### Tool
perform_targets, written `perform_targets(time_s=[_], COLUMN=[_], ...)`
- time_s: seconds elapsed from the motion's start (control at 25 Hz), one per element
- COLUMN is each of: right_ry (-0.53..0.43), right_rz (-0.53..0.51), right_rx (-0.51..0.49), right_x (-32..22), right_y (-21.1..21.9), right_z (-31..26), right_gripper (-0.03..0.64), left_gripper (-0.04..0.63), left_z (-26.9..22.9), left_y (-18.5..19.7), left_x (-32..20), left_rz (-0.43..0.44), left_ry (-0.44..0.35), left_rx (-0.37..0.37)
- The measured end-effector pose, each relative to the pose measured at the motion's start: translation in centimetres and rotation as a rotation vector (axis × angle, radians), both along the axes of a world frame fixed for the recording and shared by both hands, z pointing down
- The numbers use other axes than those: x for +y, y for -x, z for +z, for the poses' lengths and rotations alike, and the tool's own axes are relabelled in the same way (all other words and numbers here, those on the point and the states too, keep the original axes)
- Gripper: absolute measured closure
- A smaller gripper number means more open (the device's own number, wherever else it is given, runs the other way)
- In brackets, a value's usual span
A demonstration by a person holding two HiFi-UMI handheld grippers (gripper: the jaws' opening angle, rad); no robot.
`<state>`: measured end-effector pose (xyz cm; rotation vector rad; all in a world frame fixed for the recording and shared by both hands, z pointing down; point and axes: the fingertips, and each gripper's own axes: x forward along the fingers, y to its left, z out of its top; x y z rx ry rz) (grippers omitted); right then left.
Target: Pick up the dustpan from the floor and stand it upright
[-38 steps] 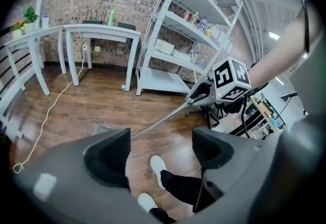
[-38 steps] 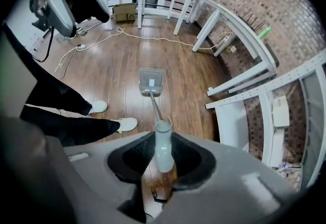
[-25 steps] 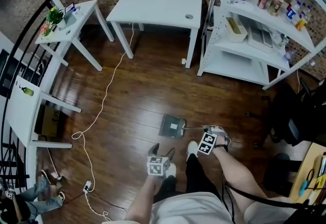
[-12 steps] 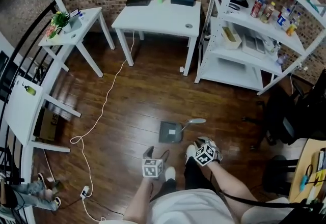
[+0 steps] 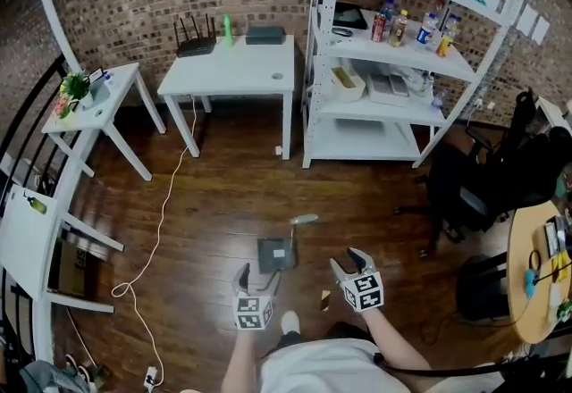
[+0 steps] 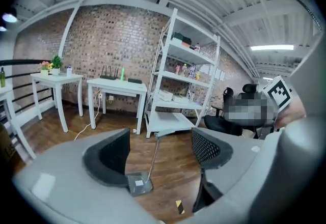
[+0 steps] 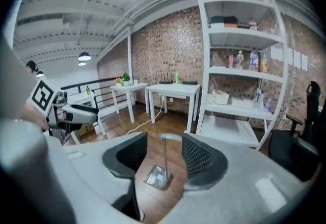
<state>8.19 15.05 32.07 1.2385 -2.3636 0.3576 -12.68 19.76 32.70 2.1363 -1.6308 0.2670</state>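
The grey dustpan [image 5: 274,254] stands on the wood floor with its long handle [image 5: 296,235] pointing up, touched by nothing. My left gripper [image 5: 242,279] hovers just in front of it, open and empty. To the right, my right gripper [image 5: 349,263] is also clear of it; its jaws are opening with nothing between them. In the left gripper view the dustpan [image 6: 138,184] shows beyond the left gripper [image 6: 160,149]. The right gripper view shows the dustpan [image 7: 158,177] past the right gripper [image 7: 165,159], handle upright.
A white table [image 5: 228,70] and a white shelving rack [image 5: 384,79] stand against the brick wall. A white cable [image 5: 156,230] trails across the floor at left. A black office chair [image 5: 483,186] is at right. A small yellow-black scrap [image 5: 325,298] lies near the dustpan.
The dustpan lay flat with my right gripper at its handle; its handle came up and now it stands alone. The right gripper has let go, and both grippers have risen.
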Motion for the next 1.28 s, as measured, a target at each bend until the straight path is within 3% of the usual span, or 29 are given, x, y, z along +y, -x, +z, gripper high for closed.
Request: perform_targets(time_s=[0.2, 0.4, 0.48, 0.6, 0.8, 1.0, 1.16, 1.28], right_ry=[-0.214, -0.354, -0.370, -0.403, -0.415, -0.362, -0.405, -0.457], right_rz=[0.036, 0.008, -0.001, -0.006, -0.024, -0.016, 0.016, 0.100], right_rx=[-0.206, -0.303, -0.322, -0.305, -0.268, -0.213, -0.206, -0.150], right_x=[0.4, 5.2, 7.4, 10.7, 14.7, 18.1, 19.6, 20.2], right_y=[-2.7, -6.7, -9.2, -13.7, -18.6, -19.4, -20.2, -21.3], right_z=[-10.1, -17.3, -19.2, -21.0, -22.3, -21.8, -24.3, -25.3], right_gripper=[0.414, 0.407, 0.358, 0.305, 0.299, 0.299, 0.299, 0.301], left_gripper=[0.204, 0.210, 0.221, 0.222, 0.222, 0.224, 0.245, 0.234], left_z=[-7.9, -15.6, -18.3, -21.2, -23.5, -22.6, -26.4, -27.5], left_y=[-4.1, -10.2, -13.5, -18.9, -24.2, -24.8, -24.9, -24.4], left_x=[0.1, 2.5, 3.8, 6.9, 12.0, 16.6, 18.1, 19.1], left_rz=[0.017, -0.003, -0.029, -0.052, -0.097, -0.126, -0.169, -0.182], left_ry=[-0.170, -0.305, -0.346, -0.394, -0.436, -0.378, -0.471, -0.515], left_rx=[-0.041, -0.071, -0.042, -0.025, -0.091, -0.141, -0.185, -0.208])
